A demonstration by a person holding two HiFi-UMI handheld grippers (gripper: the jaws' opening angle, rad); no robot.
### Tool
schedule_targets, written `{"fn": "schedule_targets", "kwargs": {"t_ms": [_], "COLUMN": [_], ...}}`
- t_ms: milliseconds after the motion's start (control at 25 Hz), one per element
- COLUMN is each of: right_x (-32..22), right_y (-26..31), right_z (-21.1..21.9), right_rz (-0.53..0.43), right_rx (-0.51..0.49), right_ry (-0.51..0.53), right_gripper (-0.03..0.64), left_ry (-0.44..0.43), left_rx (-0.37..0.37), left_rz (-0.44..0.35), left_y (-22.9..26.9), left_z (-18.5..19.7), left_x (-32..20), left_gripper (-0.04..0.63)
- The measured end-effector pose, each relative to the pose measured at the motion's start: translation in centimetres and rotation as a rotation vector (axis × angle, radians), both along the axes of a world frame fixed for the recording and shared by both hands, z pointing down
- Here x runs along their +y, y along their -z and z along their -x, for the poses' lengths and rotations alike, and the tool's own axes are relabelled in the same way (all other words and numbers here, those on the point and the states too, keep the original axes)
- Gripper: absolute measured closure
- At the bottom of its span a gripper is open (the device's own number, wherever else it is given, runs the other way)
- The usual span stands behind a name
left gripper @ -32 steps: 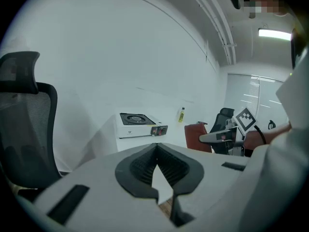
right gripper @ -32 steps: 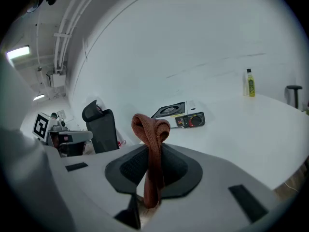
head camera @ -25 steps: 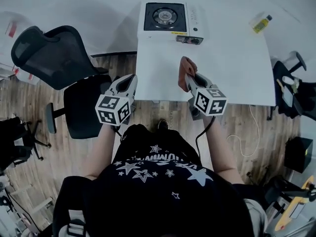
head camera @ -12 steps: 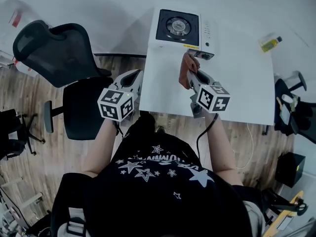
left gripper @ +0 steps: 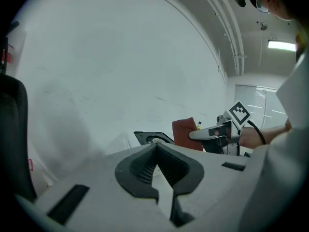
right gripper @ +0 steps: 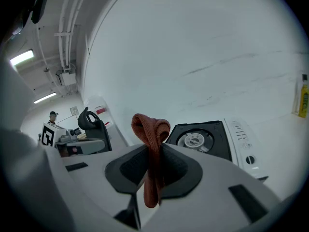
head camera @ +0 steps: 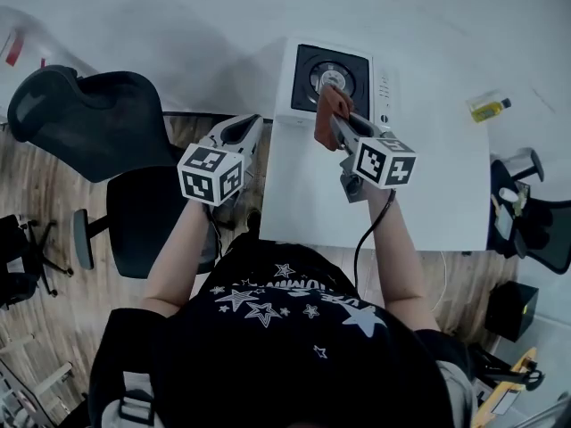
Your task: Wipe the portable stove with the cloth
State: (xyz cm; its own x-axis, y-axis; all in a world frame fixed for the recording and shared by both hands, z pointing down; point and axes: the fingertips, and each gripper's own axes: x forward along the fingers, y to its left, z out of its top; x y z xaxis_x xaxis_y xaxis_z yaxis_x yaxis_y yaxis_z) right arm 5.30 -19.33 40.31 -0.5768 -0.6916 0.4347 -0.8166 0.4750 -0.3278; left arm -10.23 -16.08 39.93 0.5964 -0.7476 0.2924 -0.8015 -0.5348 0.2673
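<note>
Rust-red cloth (right gripper: 150, 129) is pinched between the jaws of the right gripper (right gripper: 153, 170). It is folded so that a bunched loop sticks out past the tips, which would serve as a wiping pad. This gripper hangs over the near edge of the portable stove (right gripper: 207, 139), which sits at the far side of the white bench (head camera: 428, 185). The cloth does not look pressed down yet. The left gripper (left gripper: 155, 149), jaws together on nothing, is held by the bench's left edge, probably just out of the way. A small yellow bottle (head camera: 489, 109) stands well apart.
</note>
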Motion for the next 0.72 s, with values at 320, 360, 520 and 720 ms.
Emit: {"fn": "schedule_targets", "kwargs": {"t_ms": [320,360,520,720], "right_x": [-8.4,-9.2,-12.4,-16.4], "right_y": [0.8,1.0,0.9,-0.4], "right_z": [4.0,4.3,5.3,6.6], "right_rz": [0.024,0.029,0.053,0.115], "right_rx": [-0.009,-0.020,-0.041,-0.080], "right_ry": [-0.002,-0.007,-0.013,-0.002], "right_gripper": [0.558,0.558,0.558,0.558], "left_ry": [-0.050,-0.056,-0.071,-0.062], "left_rx": [0.024,0.026,0.024,0.029], "left_rz": [0.032,0.036,0.039,0.057], "left_y": [-1.4,-1.6,-2.3,-3.1], "left_z": [2.3,2.4,2.7,2.7], "left_x": [-6.5,-7.2,-10.0,-12.8], "left_gripper": [0.588,0.588,0.588,0.588]}}
